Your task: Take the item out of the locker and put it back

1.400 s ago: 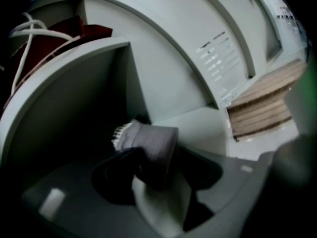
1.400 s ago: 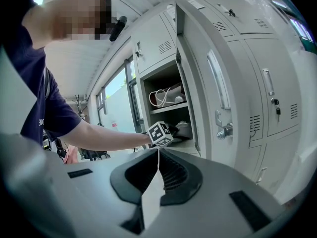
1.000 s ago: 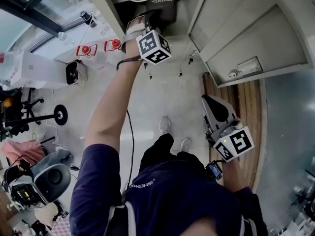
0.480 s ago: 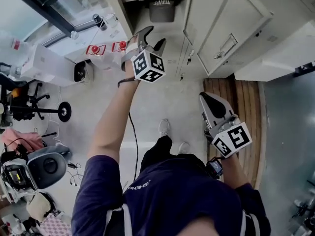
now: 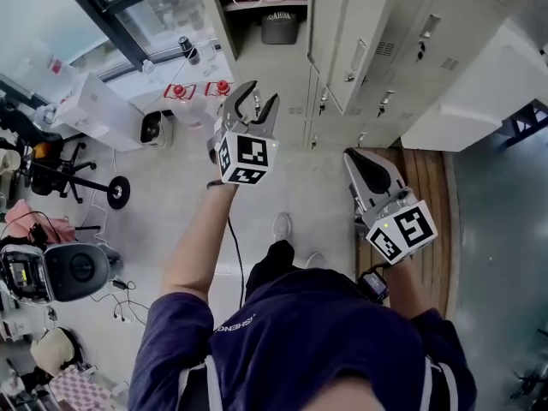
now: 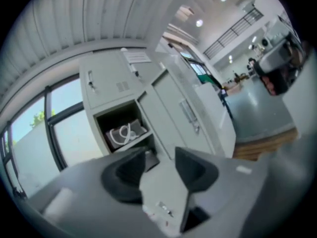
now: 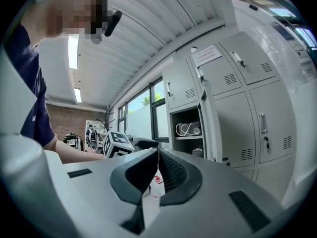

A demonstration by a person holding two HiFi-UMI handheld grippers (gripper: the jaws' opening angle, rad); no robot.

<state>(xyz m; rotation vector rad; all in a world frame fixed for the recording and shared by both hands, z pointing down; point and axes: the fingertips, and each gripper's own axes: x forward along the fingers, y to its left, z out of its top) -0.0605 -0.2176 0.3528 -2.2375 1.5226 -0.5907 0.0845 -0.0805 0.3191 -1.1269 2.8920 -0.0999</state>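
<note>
I note left gripper [image 5: 262, 93] centre frame, jaws partly spread, just been closing, nothing between, right gripper [image 5: 360, 157] right of centre, jaws pressed together, empty, grey item [image 5: 278, 26] inside open locker [image 5: 217, 14] top centre, detail indistinct

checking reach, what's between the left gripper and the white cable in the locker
Nothing, in the left gripper view: the left gripper, jaws empty and just closed partway, faces the white cable across bare air.
</note>
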